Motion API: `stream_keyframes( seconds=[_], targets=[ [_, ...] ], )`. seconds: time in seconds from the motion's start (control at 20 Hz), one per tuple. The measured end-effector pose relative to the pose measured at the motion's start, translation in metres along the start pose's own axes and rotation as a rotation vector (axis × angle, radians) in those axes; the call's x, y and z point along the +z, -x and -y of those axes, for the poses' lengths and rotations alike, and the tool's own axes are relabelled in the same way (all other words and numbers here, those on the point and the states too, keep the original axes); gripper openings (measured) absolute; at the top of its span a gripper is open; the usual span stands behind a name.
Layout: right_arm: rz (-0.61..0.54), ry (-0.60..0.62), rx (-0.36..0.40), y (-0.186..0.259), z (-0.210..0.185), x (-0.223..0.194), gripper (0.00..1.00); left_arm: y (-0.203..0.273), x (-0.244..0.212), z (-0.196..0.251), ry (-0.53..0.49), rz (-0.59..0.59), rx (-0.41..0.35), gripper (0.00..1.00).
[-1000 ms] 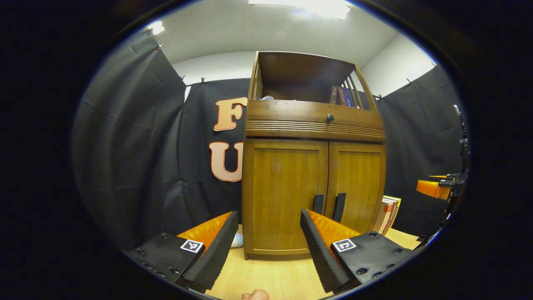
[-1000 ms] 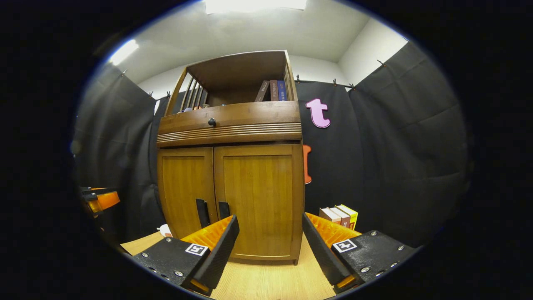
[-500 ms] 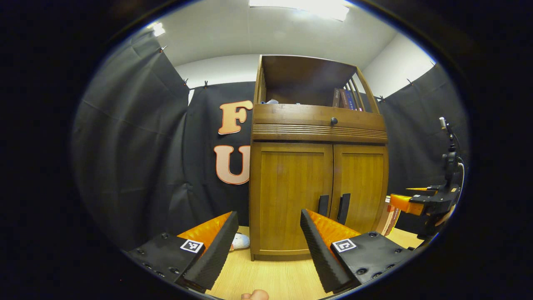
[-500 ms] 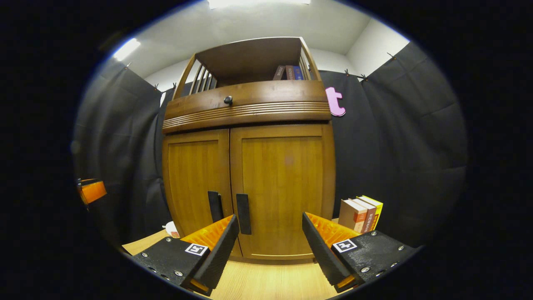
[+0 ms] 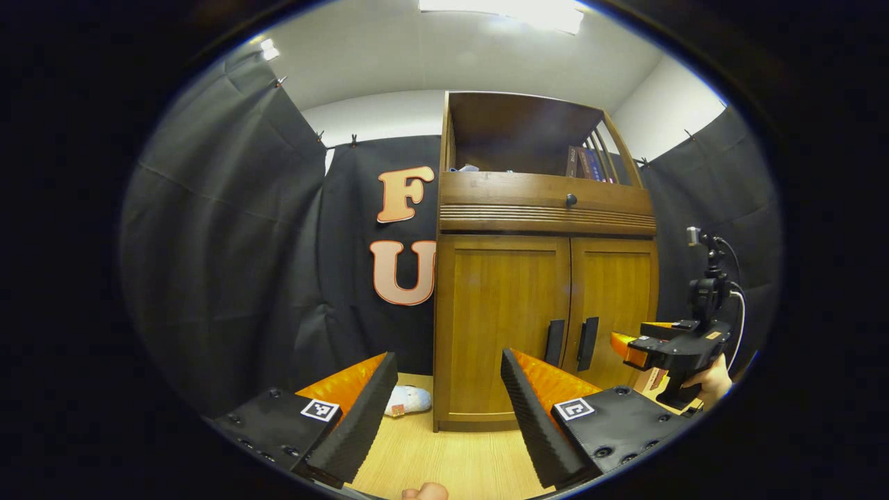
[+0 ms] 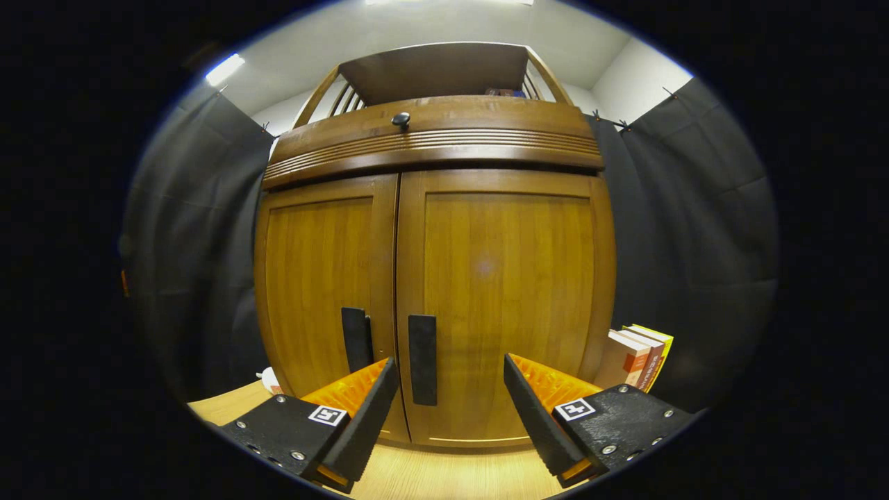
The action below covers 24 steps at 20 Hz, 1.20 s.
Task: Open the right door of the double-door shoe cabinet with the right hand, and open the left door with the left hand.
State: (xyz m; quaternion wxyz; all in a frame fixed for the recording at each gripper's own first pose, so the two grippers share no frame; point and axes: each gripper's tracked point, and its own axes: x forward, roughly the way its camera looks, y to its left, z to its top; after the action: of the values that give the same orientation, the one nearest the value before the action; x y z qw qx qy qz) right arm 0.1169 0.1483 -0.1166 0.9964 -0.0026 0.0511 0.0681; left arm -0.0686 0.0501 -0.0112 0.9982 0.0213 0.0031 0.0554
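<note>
The wooden shoe cabinet (image 5: 542, 278) stands on a light table, both doors closed. In the right gripper view its right door (image 6: 500, 298) looms close, with a dark vertical handle (image 6: 422, 360) just left of centre between my open right gripper (image 6: 450, 403) fingers; the left door's handle (image 6: 356, 339) sits beside it. My left gripper (image 5: 444, 403) is open and farther back, facing the left door (image 5: 500, 319) and its handle (image 5: 554, 342). The right gripper (image 5: 642, 347), held by a hand (image 5: 712, 385), appears in front of the right door in the left gripper view.
Books (image 6: 635, 357) stand on the table right of the cabinet, more books (image 5: 583, 163) sit on its top shelf. A small white plush thing (image 5: 408, 401) lies at the cabinet's left foot. A drawer with a round knob (image 6: 401, 119) runs above the doors.
My right gripper has moved much closer to the cabinet, so the right door's handle now lies between its fingers' lines. The left gripper has shifted left a little.
</note>
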Motion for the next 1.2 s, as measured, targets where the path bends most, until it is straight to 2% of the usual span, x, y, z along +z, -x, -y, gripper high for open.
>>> stream_keyframes(
  seconds=[0.2,0.25,0.3,0.45,0.5,0.55,0.65,0.7,0.8,0.85,0.9,1.1,1.15,1.2],
  targets=[
    [-0.038,-0.026,0.013,-0.015,-0.007,-0.016,0.92,-0.004,-0.002,-0.007,-0.005,-0.005,0.012,0.99],
    [-0.050,-0.033,0.016,-0.019,-0.009,-0.021,0.83,-0.006,-0.003,-0.009,-0.006,-0.007,0.014,0.99],
    [-0.064,-0.037,0.015,-0.024,-0.010,-0.026,0.88,-0.006,-0.005,-0.008,-0.004,-0.009,0.015,0.99],
    [-0.074,-0.045,0.009,-0.035,-0.011,-0.034,0.79,-0.008,-0.009,-0.010,-0.001,-0.020,0.015,0.99],
    [-0.077,-0.050,0.010,-0.037,-0.012,-0.036,0.83,-0.010,-0.013,-0.012,-0.002,-0.025,0.018,0.99],
    [-0.081,-0.054,0.012,-0.041,-0.014,-0.038,0.74,-0.012,-0.016,-0.014,-0.003,-0.031,0.022,0.99],
    [-0.088,-0.061,0.012,-0.046,-0.016,-0.041,0.68,-0.017,-0.020,-0.019,-0.009,-0.039,0.031,0.99],
    [-0.088,-0.064,0.010,-0.047,-0.016,-0.042,0.72,-0.022,-0.022,-0.023,-0.010,-0.040,0.038,0.99],
    [-0.082,-0.065,0.007,-0.051,-0.017,-0.042,0.53,-0.025,-0.025,-0.025,-0.005,-0.043,0.045,0.99],
    [-0.080,-0.064,0.003,-0.053,-0.016,-0.043,0.48,-0.026,-0.026,-0.025,0.000,-0.046,0.045,0.99],
    [-0.080,-0.066,0.001,-0.054,-0.016,-0.043,0.51,-0.026,-0.028,-0.026,0.003,-0.047,0.047,0.99],
    [-0.088,-0.083,0.003,-0.055,-0.017,-0.046,0.43,-0.028,-0.032,-0.024,0.007,-0.052,0.047,0.97],
    [-0.087,-0.083,0.004,-0.055,-0.018,-0.045,0.31,-0.028,-0.032,-0.023,0.006,-0.053,0.046,0.97],
    [-0.090,-0.080,0.004,-0.055,-0.017,-0.046,0.36,-0.028,-0.033,-0.022,0.006,-0.054,0.046,0.96]
  ],
)
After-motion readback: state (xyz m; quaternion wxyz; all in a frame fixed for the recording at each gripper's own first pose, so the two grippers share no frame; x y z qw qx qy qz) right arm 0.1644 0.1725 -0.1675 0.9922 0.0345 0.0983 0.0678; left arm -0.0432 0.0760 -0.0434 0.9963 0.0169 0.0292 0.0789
